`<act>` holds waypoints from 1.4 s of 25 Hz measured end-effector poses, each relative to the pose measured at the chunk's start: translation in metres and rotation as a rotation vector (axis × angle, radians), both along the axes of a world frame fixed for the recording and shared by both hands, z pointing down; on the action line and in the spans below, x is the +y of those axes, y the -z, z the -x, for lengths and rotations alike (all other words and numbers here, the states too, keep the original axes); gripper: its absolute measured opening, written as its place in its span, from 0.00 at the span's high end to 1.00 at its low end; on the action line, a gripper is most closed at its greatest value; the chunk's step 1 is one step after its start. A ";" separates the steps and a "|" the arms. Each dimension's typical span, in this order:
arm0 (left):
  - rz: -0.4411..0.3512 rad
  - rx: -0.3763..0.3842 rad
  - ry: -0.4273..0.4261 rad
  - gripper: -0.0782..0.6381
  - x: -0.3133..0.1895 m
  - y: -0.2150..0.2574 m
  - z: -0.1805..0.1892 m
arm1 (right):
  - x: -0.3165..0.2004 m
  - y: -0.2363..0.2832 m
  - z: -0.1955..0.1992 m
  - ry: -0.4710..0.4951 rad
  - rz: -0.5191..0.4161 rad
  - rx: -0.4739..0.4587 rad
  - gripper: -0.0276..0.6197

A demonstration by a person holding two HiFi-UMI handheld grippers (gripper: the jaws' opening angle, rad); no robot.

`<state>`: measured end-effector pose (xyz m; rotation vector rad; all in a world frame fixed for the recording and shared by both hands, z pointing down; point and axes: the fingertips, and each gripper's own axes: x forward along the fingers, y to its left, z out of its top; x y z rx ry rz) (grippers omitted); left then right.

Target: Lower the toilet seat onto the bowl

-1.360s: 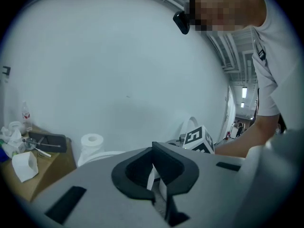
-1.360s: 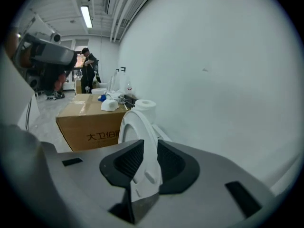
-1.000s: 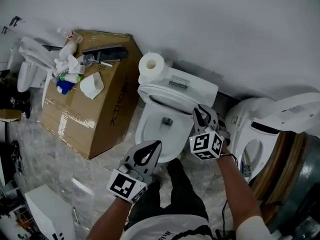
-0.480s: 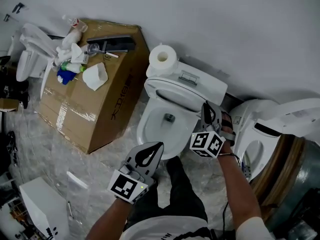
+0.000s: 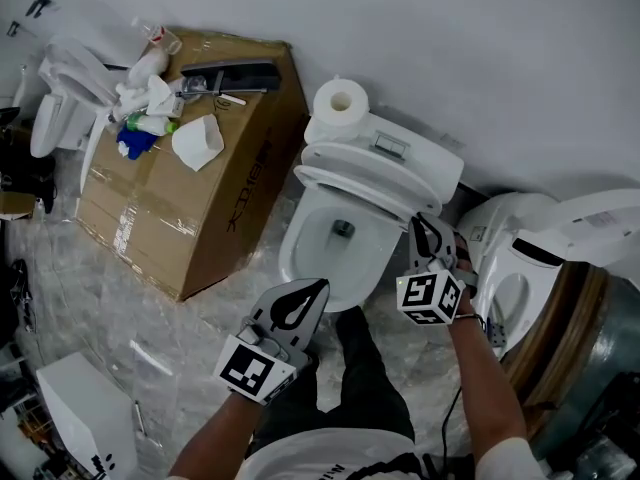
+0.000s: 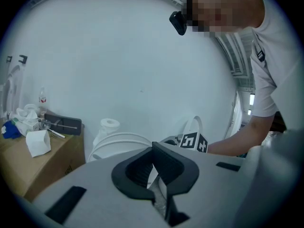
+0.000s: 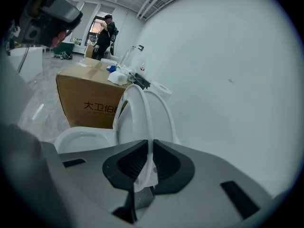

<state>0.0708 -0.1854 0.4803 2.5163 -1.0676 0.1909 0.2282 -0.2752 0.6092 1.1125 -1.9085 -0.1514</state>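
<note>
A smooth, matte white wall (image 5: pixel 450 48) is filling the top of the head view, and a glossy, grey-veined floor (image 5: pixel 90 288) is spreading below it. A big brown cardboard box (image 5: pixel 190 208), taped along its seams, is sitting left of a glazed white toilet (image 5: pixel 300 258) whose oval bowl is lying open. A second white toilet (image 5: pixel 520 278) is standing at the right. The toilet seat (image 5: pixel 345 190), a thin, smooth white plastic ring, is standing raised off the bowl, leaning toward the boxy tank (image 5: pixel 425 163). The right gripper (image 5: pixel 425 230) is clamping the seat's rim: its ribbed black pads have just been closing, and in the right gripper view the curved edge of the seat is sitting pinched between them. The left gripper (image 5: pixel 308 296) is hovering by the bowl's front edge with its jaws pressed together, holding nothing. A cylindrical toilet roll (image 5: pixel 340 100) is resting on the tank's left end, and a white cone-shaped cup (image 5: pixel 197 140) is lying on the box.
</note>
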 end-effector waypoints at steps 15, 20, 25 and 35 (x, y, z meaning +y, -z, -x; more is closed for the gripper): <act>-0.016 0.022 -0.020 0.89 0.039 0.009 0.033 | 0.116 -0.027 0.053 0.194 0.097 0.056 0.89; -0.020 0.035 -0.016 0.89 0.054 0.007 0.050 | 0.141 -0.043 0.072 0.255 0.128 0.096 0.86; 0.006 0.023 -0.005 0.89 0.076 -0.010 0.071 | 0.177 -0.066 0.090 0.331 0.155 0.132 0.88; 0.057 0.001 -0.016 0.89 0.113 -0.069 0.106 | 0.251 -0.140 0.124 0.387 0.189 0.160 0.85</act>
